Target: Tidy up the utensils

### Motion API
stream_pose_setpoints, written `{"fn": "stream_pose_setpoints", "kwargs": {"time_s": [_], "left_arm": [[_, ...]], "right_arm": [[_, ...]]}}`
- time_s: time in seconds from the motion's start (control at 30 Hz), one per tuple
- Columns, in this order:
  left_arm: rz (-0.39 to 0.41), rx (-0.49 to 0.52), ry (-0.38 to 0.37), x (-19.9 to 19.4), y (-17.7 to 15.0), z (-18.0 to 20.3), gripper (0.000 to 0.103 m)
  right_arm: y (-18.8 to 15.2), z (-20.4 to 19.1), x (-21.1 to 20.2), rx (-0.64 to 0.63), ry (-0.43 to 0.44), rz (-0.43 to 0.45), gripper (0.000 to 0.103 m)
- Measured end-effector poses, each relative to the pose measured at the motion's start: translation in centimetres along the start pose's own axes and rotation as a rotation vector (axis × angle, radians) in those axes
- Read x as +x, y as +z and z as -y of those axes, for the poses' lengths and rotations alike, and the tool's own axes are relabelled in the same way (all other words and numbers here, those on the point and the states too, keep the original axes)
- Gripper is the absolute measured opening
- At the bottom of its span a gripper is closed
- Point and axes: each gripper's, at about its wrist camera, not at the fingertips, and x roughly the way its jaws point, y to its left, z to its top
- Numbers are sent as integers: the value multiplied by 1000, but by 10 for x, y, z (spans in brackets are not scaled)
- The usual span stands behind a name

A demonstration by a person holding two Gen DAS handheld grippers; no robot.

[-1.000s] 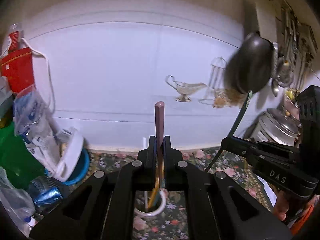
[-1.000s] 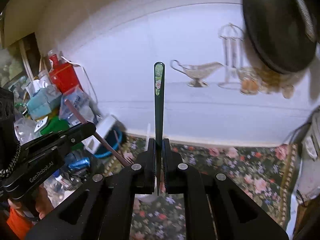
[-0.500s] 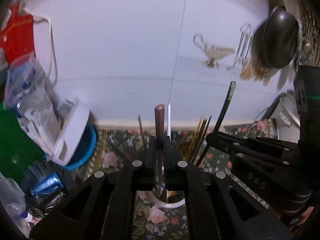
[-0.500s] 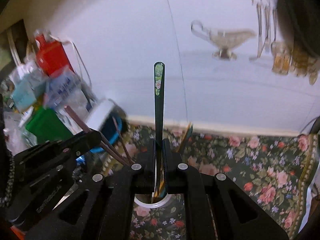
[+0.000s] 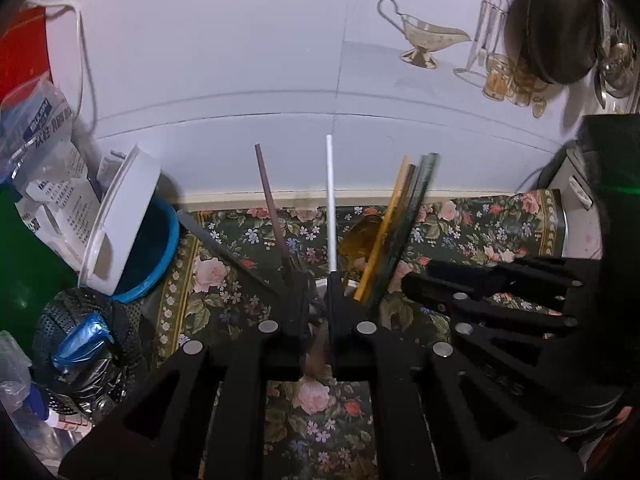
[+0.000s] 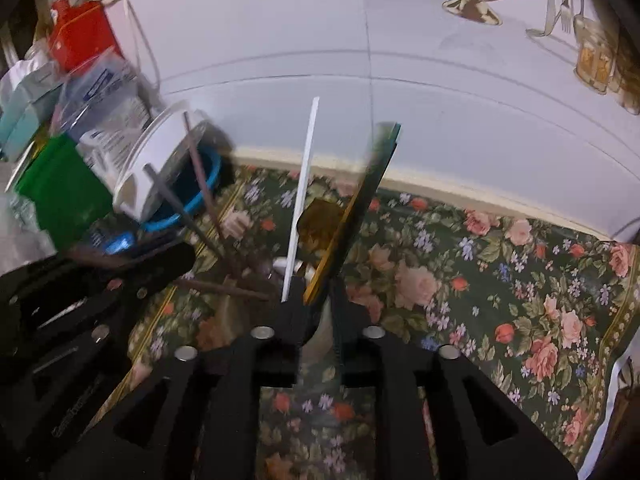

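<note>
The left claw [image 5: 316,292] pinches the slim, stiff brown utensil [image 5: 316,354] mid-handle, while the right claw [image 6: 316,300], its jaws just opening, loosens around the light, likely slippery green utensil [image 6: 372,176] between them.

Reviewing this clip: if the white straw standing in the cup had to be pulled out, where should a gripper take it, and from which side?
Probably the white straw near its bare upper end, from above: it stands nearly upright, clear of the leaning chopsticks.
</note>
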Motion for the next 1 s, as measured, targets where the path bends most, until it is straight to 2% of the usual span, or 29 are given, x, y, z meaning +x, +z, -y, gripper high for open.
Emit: {"fn": "stream_pose_setpoints", "kwargs": {"time_s": [0.1, 0.23, 0.4, 0.53, 0.63, 0.77, 0.8, 0.83, 0.97, 1.0], "left_arm": [[23, 0, 13, -16, 1, 6, 15], [79, -24, 16, -50, 2, 16, 18], [217, -55, 17, -121, -1, 36, 24], [334, -43, 23, -178, -7, 59, 28], [436, -19, 33, -224, -19, 77, 40], [521, -1, 21, -266, -34, 87, 57], [539, 6, 22, -275, -38, 89, 60], [555, 12, 23, -283, -43, 91, 68], [612, 31, 15, -314, -65, 92, 96], [620, 31, 13, -320, -70, 91, 98]], "right_arm": [[-4, 2, -16, -29, 3, 20, 26], [-12, 7, -59, -60, 32, 75, 27], [-22, 15, -120, -97, 65, 189, 27], [-34, 18, -185, -118, 109, 322, 27], [-42, 17, -223, -128, 126, 409, 27], [-60, 11, -269, -126, 165, 506, 27], [-65, 8, -279, -123, 169, 528, 32], [-70, 6, -286, -120, 167, 548, 41], [-92, -3, -309, -110, 138, 618, 59], [-97, -9, -314, -108, 126, 632, 66]]}}
